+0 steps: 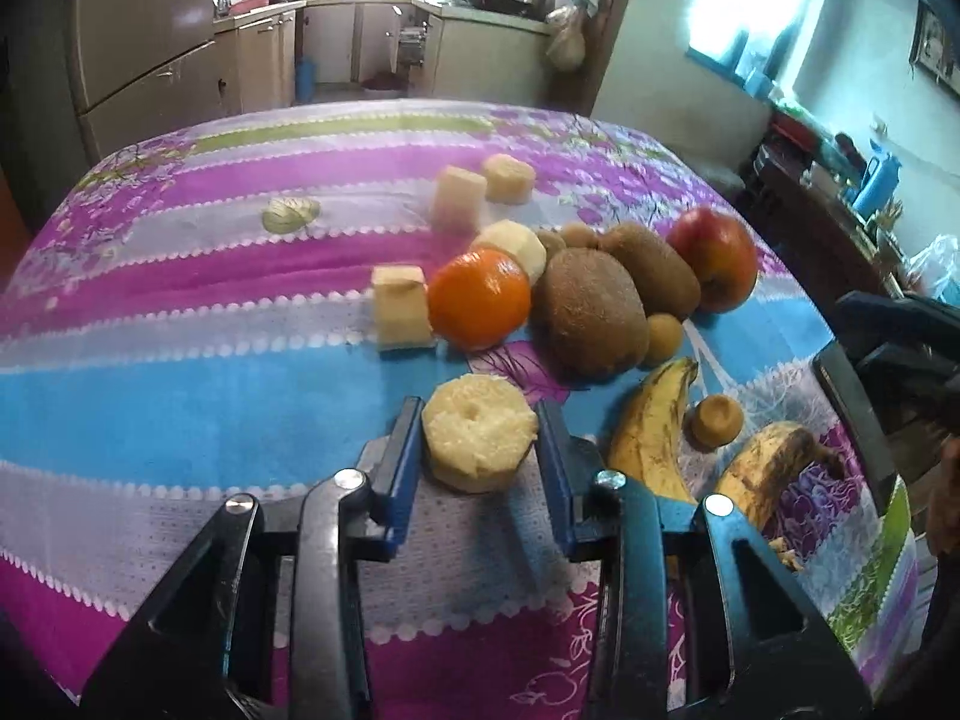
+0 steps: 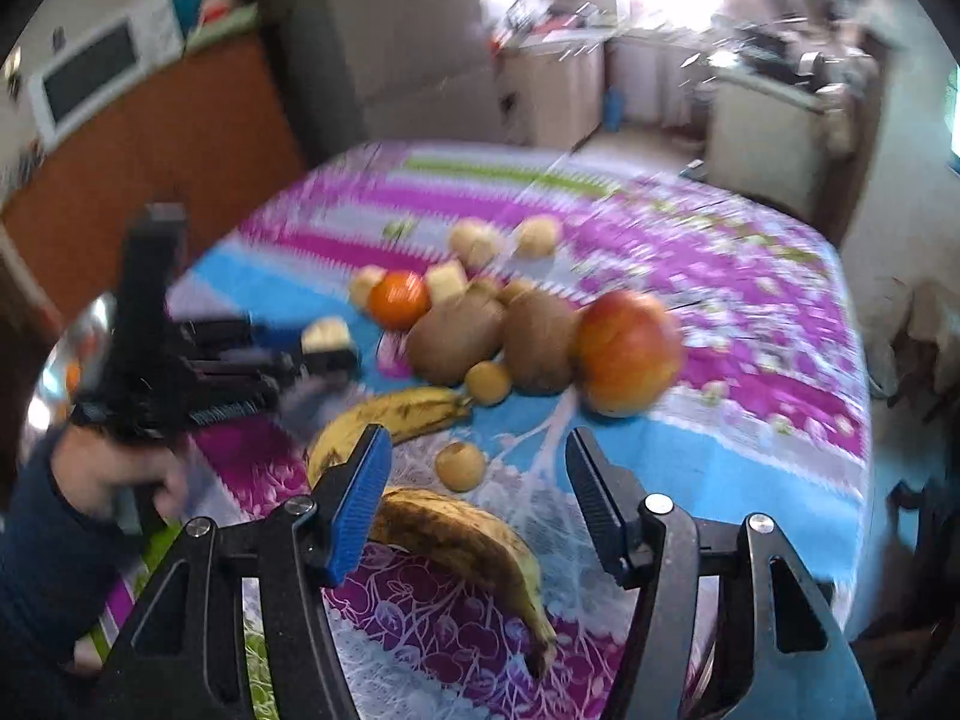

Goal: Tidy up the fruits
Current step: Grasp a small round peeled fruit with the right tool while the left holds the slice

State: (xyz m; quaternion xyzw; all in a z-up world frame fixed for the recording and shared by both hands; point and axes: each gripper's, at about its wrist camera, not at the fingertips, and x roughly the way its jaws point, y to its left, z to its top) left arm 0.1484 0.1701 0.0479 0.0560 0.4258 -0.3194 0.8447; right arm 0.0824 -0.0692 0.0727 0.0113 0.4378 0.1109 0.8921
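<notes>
Mixed fruits lie clustered on floral tablecloth.

The surface is covered with a cloth banded in magenta, blue, white and green with flower prints. On it lie an orange, two large kiwis touching side by side, and a red apple just beside the farther kiwi. Pale cut fruit pieces sit beyond the orange, one cube touching it. Two spotted bananas lie nearer, with several small round brown fruits, possibly longans, scattered between and around them.
</notes>
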